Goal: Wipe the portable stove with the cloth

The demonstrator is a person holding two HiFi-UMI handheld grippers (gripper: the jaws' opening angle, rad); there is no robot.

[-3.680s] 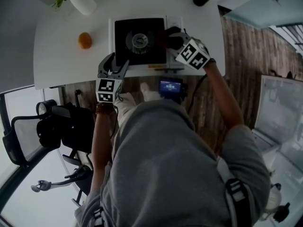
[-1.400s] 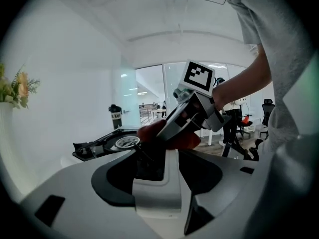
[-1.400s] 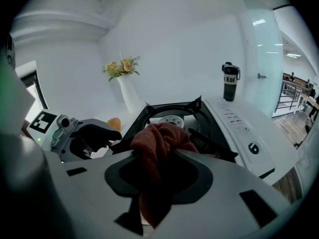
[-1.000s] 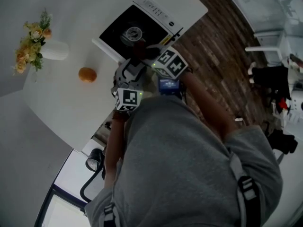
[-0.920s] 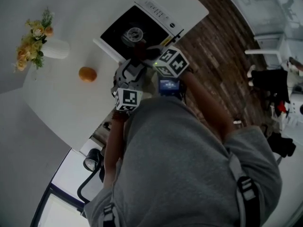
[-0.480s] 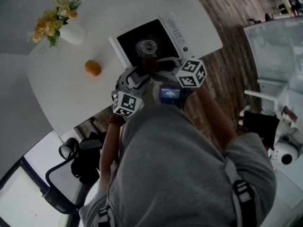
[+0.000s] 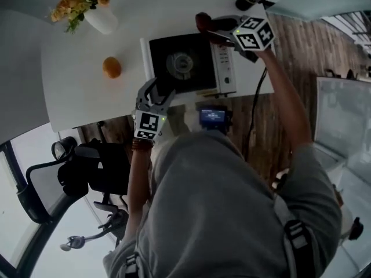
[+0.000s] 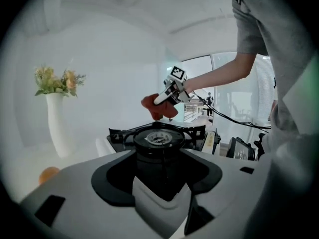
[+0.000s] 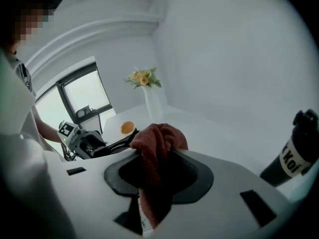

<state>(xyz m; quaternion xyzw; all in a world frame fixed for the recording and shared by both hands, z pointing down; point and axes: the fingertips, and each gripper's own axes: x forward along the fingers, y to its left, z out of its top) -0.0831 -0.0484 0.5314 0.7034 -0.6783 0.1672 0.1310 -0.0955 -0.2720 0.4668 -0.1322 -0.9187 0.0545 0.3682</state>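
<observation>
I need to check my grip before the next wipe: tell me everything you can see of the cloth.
The cloth is rust-red with a towel-like nap, bunched into a wad. It is clamped at its middle in the jaws of the right gripper: a rounded fold bulges above them and a tail hangs below, ending in a small white label. It is held in the air past the portable stove's far edge, apparently touching neither stove nor table.

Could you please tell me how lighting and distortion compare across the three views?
Head view: dim, greyish, curved at the edges, yet the stove reads sharp. Left gripper view: round fisheye frame with black corners, window glare beyond the cloth. Right gripper view: same vignette, the near cloth slightly soft.
</observation>
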